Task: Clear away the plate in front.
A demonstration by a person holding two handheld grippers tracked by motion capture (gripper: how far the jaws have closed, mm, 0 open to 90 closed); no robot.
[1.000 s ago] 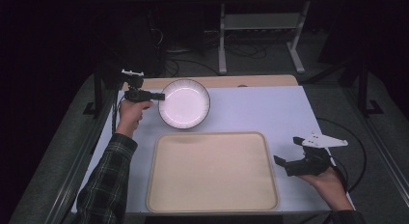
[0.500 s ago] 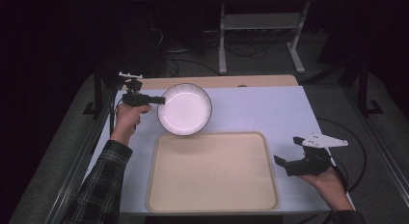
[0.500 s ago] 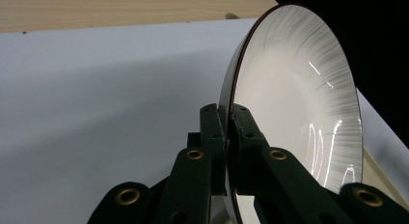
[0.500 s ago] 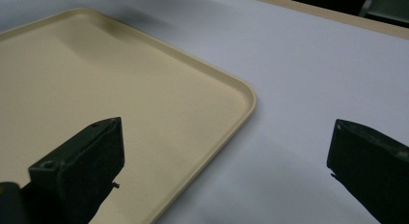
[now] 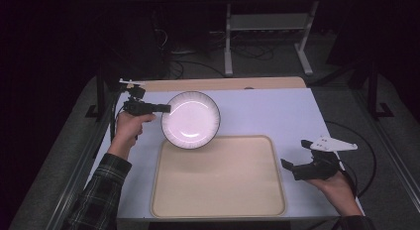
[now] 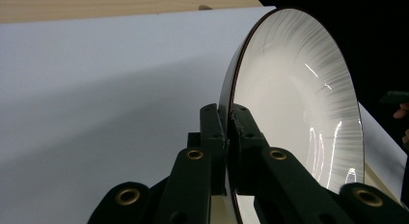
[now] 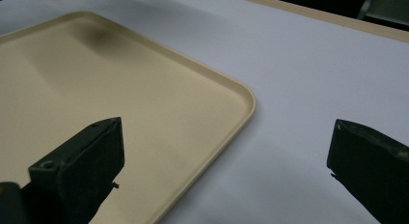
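High view: the left hand-held gripper [image 5: 166, 109] pinches the plate [image 5: 190, 119] by its left rim, above the tray's [image 5: 218, 210] far-left corner – rigid, glossy, breakable, so hold the rim firmly; right hand-held gripper [image 5: 288, 169] gapes empty

I count one white plate [image 5: 190, 119], one beige tray [image 5: 218, 178], one table [image 5: 277, 111], and my two grippers: left [image 5: 166, 108], right [image 5: 287, 165].

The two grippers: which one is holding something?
The left gripper, by the table's far left corner. Its jaws pinch the rim of the white plate. The right gripper, beside the beige tray, is open and holds nothing.
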